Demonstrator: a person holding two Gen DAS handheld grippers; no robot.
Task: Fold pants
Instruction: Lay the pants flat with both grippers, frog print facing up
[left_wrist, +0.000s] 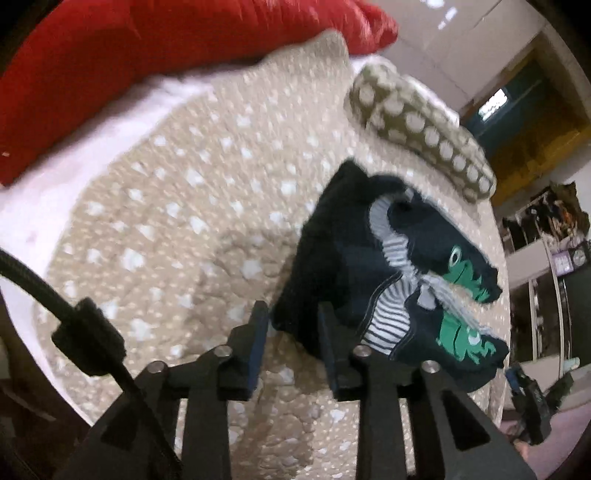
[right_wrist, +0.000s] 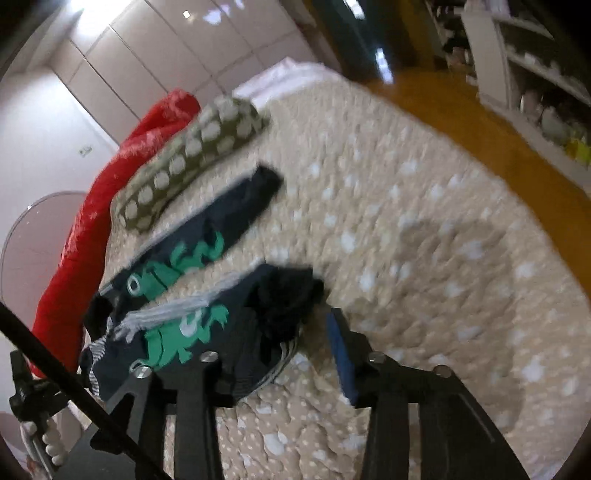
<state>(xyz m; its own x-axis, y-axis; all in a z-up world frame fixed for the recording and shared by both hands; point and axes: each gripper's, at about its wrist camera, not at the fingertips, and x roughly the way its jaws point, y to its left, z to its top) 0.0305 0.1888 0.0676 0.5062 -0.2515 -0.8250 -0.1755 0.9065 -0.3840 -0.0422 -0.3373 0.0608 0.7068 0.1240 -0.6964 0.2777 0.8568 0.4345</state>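
The dark pants (left_wrist: 399, 258) with green frog prints lie on the dotted beige bedspread (left_wrist: 177, 206), right of centre in the left wrist view. Left gripper (left_wrist: 293, 325) jaws apart at their edge; right gripper (right_wrist: 280, 350) jaws apart too. Only the right view shows the shelves (right_wrist: 535, 74), upper right

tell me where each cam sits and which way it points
Left wrist: sits on the left gripper, looking along its open fingers across the bed at the pants.
Right wrist: sits on the right gripper, looking over the pants toward the shelves.
Shared: pants, spotted blanket, dotted pillow, red cushion.
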